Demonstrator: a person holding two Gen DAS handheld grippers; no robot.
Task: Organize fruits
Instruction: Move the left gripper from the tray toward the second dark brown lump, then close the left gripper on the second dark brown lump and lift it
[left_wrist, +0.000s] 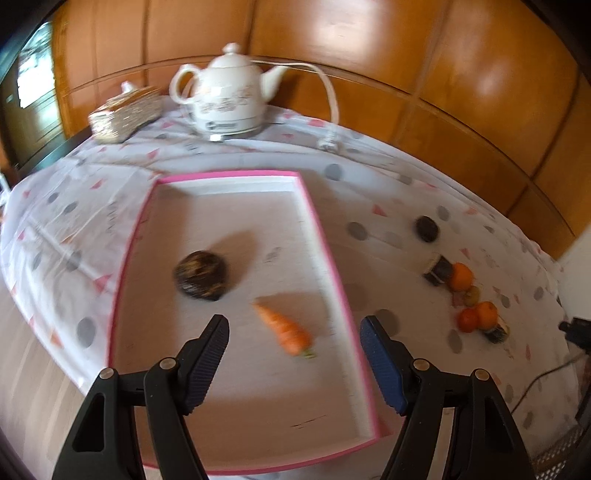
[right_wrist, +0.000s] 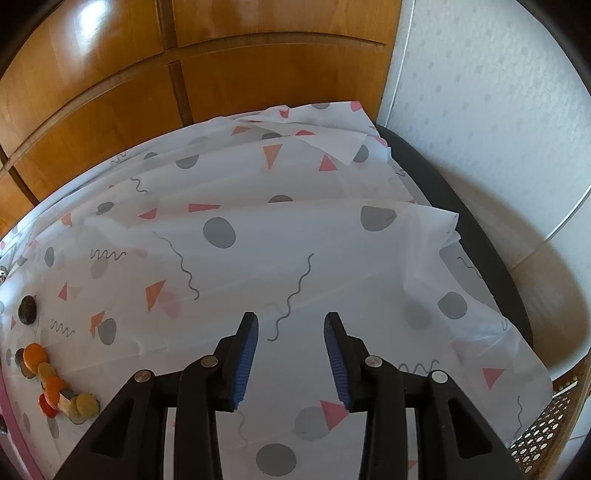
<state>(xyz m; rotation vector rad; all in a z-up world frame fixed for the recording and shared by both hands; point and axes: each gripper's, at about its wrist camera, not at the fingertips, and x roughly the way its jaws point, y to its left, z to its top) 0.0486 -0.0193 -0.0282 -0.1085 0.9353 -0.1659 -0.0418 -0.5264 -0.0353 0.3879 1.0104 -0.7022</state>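
A: What covers the bench (right_wrist: 476, 236)?

B: A thin white plastic cloth (left_wrist: 369, 192) printed with grey dots, pink and orange triangles and grey squiggles. It lies in folds and creases at the far right corner, where the dark bench edge shows beneath it.

A: And the room behind?

B: Glossy orange-brown wooden panelling (left_wrist: 406, 55) runs along the back. To the right there is a pale dotted wall (right_wrist: 480, 92). A white ceramic electric kettle with a floral pattern (left_wrist: 229, 96) stands at the back of the bench, its white cord and plug (left_wrist: 328, 142) trailing beside it, and a glittery rectangular tissue box (left_wrist: 125, 114) sits to its left.

A: Where are the fruits?

B: A shallow white tray with a pink rim (left_wrist: 325, 236) holds an orange carrot (left_wrist: 284, 328) and a dark round fruit (left_wrist: 201, 275). Right of the tray, on the cloth, lies a cluster of small orange fruits (left_wrist: 461, 277) mixed with dark and yellowish pieces, and one dark round piece (left_wrist: 426, 229) sits apart from them.

A: The jaws?

B: The left gripper (left_wrist: 295, 332) hangs over the near end of the tray, released and empty. The right gripper (right_wrist: 290, 328) is over bare cloth, its jaws parted with nothing between them.
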